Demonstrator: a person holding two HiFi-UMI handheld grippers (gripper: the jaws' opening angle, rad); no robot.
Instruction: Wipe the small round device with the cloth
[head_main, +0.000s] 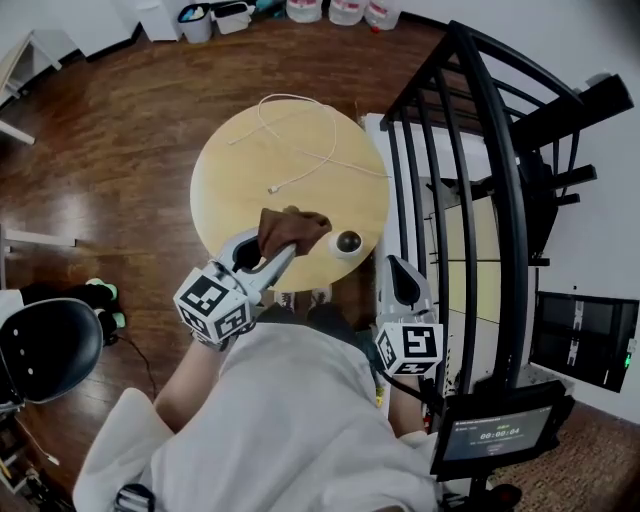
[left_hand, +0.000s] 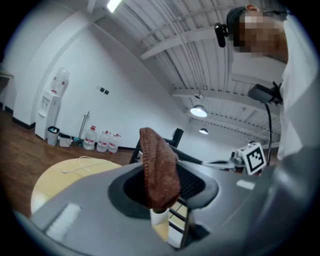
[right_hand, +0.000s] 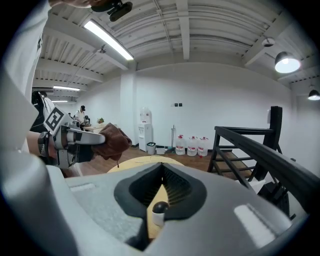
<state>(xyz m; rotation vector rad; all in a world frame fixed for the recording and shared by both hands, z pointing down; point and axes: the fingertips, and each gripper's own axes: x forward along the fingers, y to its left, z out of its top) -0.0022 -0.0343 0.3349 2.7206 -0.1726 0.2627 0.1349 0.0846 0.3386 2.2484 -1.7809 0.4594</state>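
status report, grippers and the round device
Left gripper shut on brown cloth, close beside small round device. Right gripper shut, empty. Device on table edge; white cable behind, clear.

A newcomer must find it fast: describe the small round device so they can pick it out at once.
Start at the round wooden table beside the black railing. At its near edge, on the railing side, sits the small round device, just right of the brown cloth. Unlike the cloth and thin white cable, it is a white base with a dark dome on top.
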